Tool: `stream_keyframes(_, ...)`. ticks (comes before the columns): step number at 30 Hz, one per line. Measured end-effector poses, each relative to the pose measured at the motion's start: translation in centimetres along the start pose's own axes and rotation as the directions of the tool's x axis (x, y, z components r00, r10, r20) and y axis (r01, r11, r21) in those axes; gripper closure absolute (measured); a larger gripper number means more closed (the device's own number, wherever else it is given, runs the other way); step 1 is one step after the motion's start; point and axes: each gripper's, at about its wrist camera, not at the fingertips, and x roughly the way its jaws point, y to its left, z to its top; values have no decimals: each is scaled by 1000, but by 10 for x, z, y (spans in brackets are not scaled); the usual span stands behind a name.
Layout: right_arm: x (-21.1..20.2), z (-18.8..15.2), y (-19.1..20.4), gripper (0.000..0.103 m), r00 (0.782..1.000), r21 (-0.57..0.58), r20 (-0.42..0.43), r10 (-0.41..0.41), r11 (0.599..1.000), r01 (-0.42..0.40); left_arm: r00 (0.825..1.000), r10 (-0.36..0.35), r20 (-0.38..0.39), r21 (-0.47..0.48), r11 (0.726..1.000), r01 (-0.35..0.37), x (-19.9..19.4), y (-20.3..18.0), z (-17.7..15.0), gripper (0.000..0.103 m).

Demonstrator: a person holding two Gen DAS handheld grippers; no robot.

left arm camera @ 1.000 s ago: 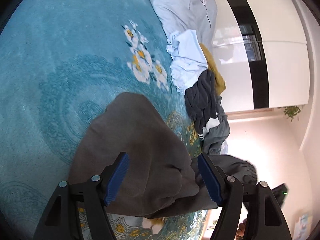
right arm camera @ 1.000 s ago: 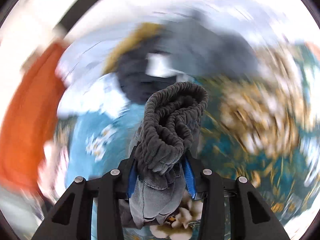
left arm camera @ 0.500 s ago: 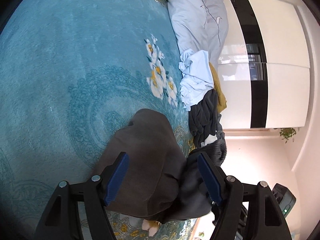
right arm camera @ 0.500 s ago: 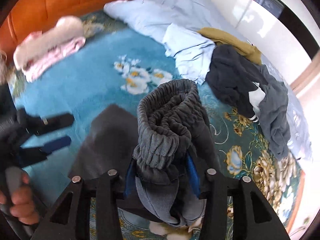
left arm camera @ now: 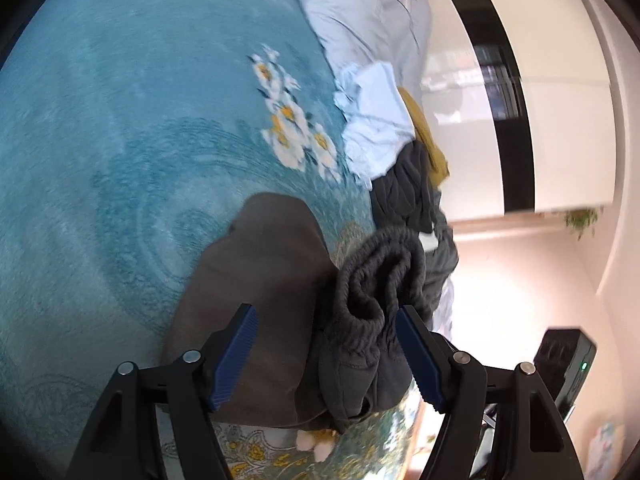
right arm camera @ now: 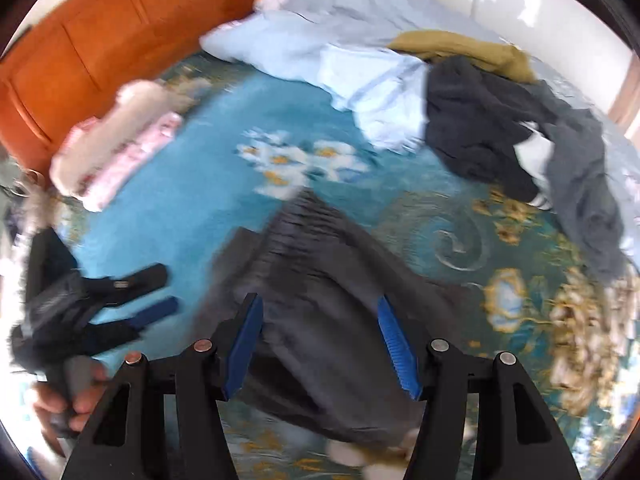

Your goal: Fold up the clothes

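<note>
Dark grey trousers [left arm camera: 260, 304] lie on the teal flowered bedspread [left arm camera: 120, 140], just in front of both my grippers. My left gripper [left arm camera: 326, 356] is spread wide, holding nothing. My right gripper [right arm camera: 320, 344] is also spread apart over the cloth, gripping nothing.

The bunched elastic waistband [left arm camera: 380, 280] stands heaped at the right edge in the left view. I judge it could slump or unroll, since nothing pins it. The unfolded clothes pile [right arm camera: 500, 128] lies near enough to snag.

The trousers' long axis runs away from me, the far end pointing toward the white flower print [right arm camera: 296, 160].
</note>
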Motion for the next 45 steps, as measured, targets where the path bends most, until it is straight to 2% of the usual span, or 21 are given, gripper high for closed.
stream_keyframes(4, 16, -14, 15, 42, 998, -77, -52, 30, 996, -34, 996, 76, -53, 124, 990, -69, 19, -21, -9, 28)
stream_keyframes(8, 30, -23, 30, 42, 997, -187, -59, -45, 982, 33, 986, 141, -93, 229, 966, -117, 36, -39, -17, 30)
stream_keyframes(12, 38, -26, 24, 43, 993, -211, -65, -94, 974, 78, 988, 128, -86, 173, 979, -112, 39, -30, -14, 38)
stream_keyframes(14, 39, -26, 16, 61, 993, -186, -78, -93, 980, 77, 989, 122, -81, 142, 984, -110, 40, -25, -13, 43)
stream_keyframes(16, 39, -26, 14, 70, 992, -185, -86, -88, 980, 71, 990, 116, -76, 111, 988, -107, 42, -21, -11, 64)
stream_keyframes(18, 39, -26, 13, 75, 993, -181, -92, -78, 982, 60, 991, 115, -68, 91, 990, -109, 42, -18, -10, 73)
stream_keyframes(19, 38, -26, 13, 77, 993, -178, -95, -69, 983, 52, 992, 111, -60, 89, 990, -105, 40, -17, -11, 74)
stream_keyframes(22, 21, -20, 11, 84, 998, -136, -62, 33, 990, -41, 998, 58, -26, 59, 997, -56, 27, -15, -9, 78)
stream_keyframes(25, 3, -13, 9, 90, 991, -97, -24, 134, 986, -136, 998, -32, 45, 16, 999, 32, 0, -8, -6, 78)
stream_keyframes(27, -9, -9, 8, 91, 980, -72, 3, 200, 977, -199, 990, -102, 96, -29, 994, 105, -19, 1, -3, 78)
stream_keyframes(29, -21, -4, 7, 91, 964, -50, 32, 264, 964, -263, 988, -104, 113, -66, 991, 112, -26, 10, 0, 78)
stream_keyframes(30, -26, -3, 17, 91, 961, -86, 45, 272, 960, -267, 988, -99, 117, -84, 991, 109, -28, 15, 1, 78)
stream_keyframes(32, -9, -4, 38, 91, 967, -126, 0, 253, 960, -251, 995, -53, 84, -138, 988, 65, -23, 26, 1, 78)
stream_keyframes(34, 9, -6, 59, 91, 972, -166, -44, 231, 958, -236, 999, -29, 40, -209, 977, 36, -14, 38, 1, 76)
stream_keyframes(36, 36, -15, 78, 91, 982, -218, -108, 157, 960, -178, 997, -59, 43, -281, 957, 69, -14, 51, 1, 74)
stream_keyframes(38, 48, -22, 87, 90, 985, -259, -124, 119, 954, -148, 994, -93, 54, -352, 930, 107, -15, 63, 0, 65)
stream_keyframes(39, 54, -26, 91, 89, 986, -280, -131, 101, 951, -134, 992, -110, 61, -387, 914, 125, -16, 69, 0, 56)
stream_keyframes(41, 56, -27, 91, 85, 986, -279, -133, 100, 951, -134, 988, -131, 80, -401, 903, 152, -19, 71, 0, 49)
stream_keyframes(43, 57, -27, 91, 84, 986, -278, -135, 100, 951, -135, 981, -173, 92, -365, 910, 195, -20, 63, 1, 31)
stream_keyframes(45, 59, -28, 91, 83, 985, -276, -137, 101, 952, -135, 975, -202, 91, -317, 922, 221, -18, 53, 2, 25)
